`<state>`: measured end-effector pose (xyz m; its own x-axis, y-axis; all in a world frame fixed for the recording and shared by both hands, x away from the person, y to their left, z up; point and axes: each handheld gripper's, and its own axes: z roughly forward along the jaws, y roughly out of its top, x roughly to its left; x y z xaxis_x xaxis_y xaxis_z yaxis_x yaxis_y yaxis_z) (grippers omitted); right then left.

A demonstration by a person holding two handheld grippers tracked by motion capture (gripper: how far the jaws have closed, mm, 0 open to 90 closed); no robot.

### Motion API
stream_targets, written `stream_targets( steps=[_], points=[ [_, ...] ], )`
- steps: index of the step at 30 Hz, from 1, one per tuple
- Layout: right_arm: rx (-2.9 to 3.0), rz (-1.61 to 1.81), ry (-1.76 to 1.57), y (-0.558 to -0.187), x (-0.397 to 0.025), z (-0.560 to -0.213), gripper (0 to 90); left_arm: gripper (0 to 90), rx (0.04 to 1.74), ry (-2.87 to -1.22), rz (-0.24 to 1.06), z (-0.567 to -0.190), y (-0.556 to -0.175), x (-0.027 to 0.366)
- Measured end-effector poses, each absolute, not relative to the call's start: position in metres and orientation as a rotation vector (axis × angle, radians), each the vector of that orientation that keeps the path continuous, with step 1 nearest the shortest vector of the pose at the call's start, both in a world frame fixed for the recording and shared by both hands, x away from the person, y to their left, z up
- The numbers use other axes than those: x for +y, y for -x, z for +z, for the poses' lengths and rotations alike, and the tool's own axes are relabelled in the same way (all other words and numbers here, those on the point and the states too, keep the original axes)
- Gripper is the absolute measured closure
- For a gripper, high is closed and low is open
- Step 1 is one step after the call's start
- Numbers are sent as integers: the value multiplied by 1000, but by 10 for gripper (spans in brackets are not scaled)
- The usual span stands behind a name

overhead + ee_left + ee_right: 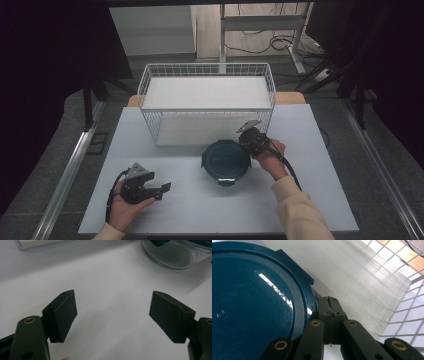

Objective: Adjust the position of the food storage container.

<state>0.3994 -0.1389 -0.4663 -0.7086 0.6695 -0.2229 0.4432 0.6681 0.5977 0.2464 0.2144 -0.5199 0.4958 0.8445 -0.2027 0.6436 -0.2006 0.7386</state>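
A round glass container with a dark teal lid [226, 159] stands mid-table, just in front of the wire basket. My right gripper [245, 144] is at the lid's upper right rim. In the right gripper view its jaws are pressed together [329, 303] right against the edge of the lid [249, 302], and I see nothing between them. My left gripper [162, 189] lies low over the table at the front left, pointing right, wide open [112, 315] and holding nothing. The container's clear glass wall [172, 255] shows beyond it.
A white wire basket [207, 70] with a white liner stands at the back middle of the white table [200, 210]; its mesh [407, 307] is close beside my right gripper. Bare tabletop lies between my left gripper and the container.
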Motion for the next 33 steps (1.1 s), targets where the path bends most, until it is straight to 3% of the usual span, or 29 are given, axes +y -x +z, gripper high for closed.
stream_targets(
  steps=[33],
  points=[
    [2549,845,-824,-355,-108,-471,900,214,1224,-1944,307,-521,-247,212]
  ],
)
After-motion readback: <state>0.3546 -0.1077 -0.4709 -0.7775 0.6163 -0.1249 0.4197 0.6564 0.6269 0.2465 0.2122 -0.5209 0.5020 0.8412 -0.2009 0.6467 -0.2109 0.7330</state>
